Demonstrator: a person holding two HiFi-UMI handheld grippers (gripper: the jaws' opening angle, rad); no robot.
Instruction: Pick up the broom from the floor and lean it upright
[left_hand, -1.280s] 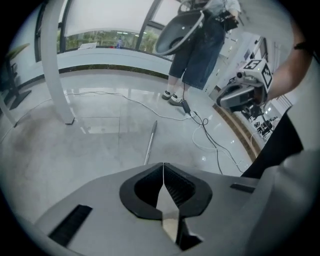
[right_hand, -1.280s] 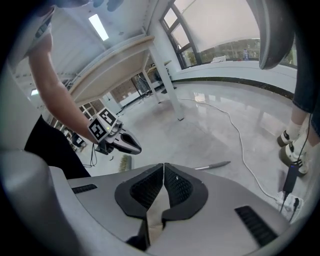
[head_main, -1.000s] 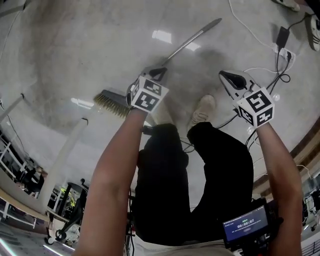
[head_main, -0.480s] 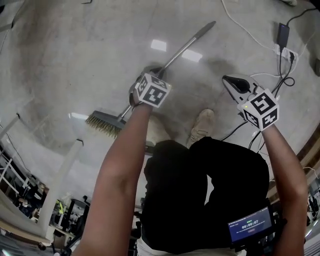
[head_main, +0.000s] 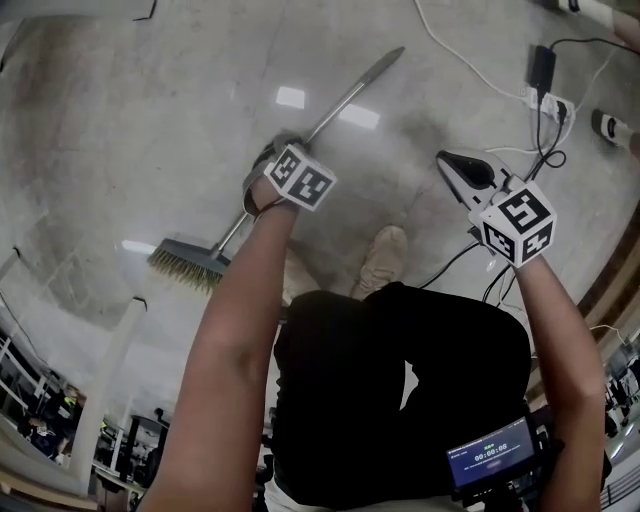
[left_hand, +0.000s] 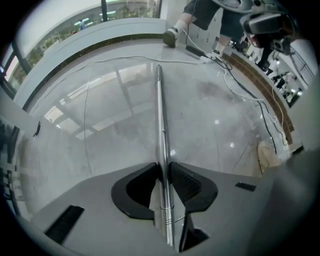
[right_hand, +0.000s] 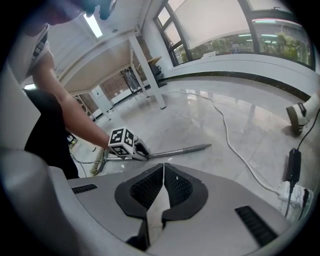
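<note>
The broom lies flat on the pale floor, its metal handle (head_main: 350, 95) running up to the right from the bristle head (head_main: 185, 265). My left gripper (head_main: 280, 150) points steeply down onto the middle of the handle. In the left gripper view the handle (left_hand: 160, 115) runs between the jaws of the left gripper (left_hand: 163, 167); they are opening, with a pad close on either side of it. My right gripper (head_main: 448, 160) hovers apart to the right, shut and empty. From the right gripper (right_hand: 163, 167) the handle (right_hand: 185, 149) and the left gripper (right_hand: 131, 147) show ahead.
A white cable (head_main: 470, 55), a power strip (head_main: 548, 100) and a black adapter (head_main: 541, 62) lie at the upper right. My shoe (head_main: 380, 262) stands just below the handle. A table leg (right_hand: 147, 72) and another person's shoe (right_hand: 299, 117) are farther off.
My left gripper has come down from above the floor onto the broom handle, which now sits between its jaws. The right gripper has sunk a little.
</note>
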